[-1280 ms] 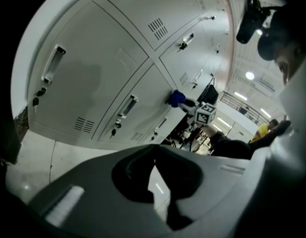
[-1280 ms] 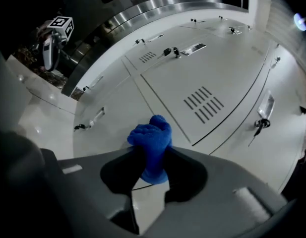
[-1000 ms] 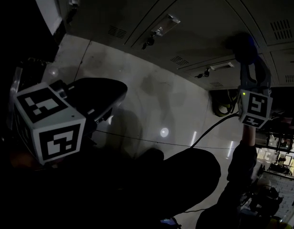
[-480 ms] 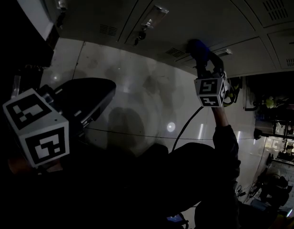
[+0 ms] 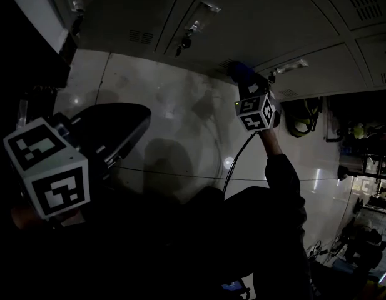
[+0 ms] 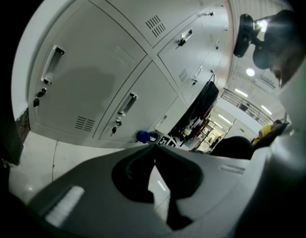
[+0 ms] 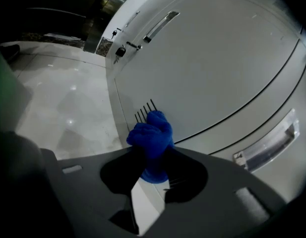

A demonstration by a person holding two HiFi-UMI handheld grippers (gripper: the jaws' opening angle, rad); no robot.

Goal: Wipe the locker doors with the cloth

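1. It's a dim room with a glossy pale floor (image 5: 174, 105), and a bank of grey metal lockers (image 5: 255, 17) runs along it.
2. Each locker door has a slim bar handle (image 7: 160, 26) and a small set of vent slots (image 7: 143, 112). A lock with something dangling from it (image 7: 120, 51) sits below one handle.
3. The right gripper (image 7: 152, 155) is held out at arm's length, low against the lockers. Its jaws are clamped on a bunched blue cloth (image 7: 152, 140).
4. The cloth sticks out past the jaw tips. Its wadded end sits at the bottom corner of a door, right over the vent slots and apparently against the metal.
5. From above, the cloth (image 5: 241, 72) shows as a blue lump ahead of the right gripper's marker cube (image 5: 255, 112). A dark sleeve (image 5: 283, 186) and a thin cable (image 5: 233, 167) trail back from the cube.
6. The left gripper (image 6: 154, 146) is held back near the person's body, well apart from the lockers. Its jaw tips are closed together with nothing between them.
7. Its own marker cube (image 5: 49, 167) sits large at the near left.
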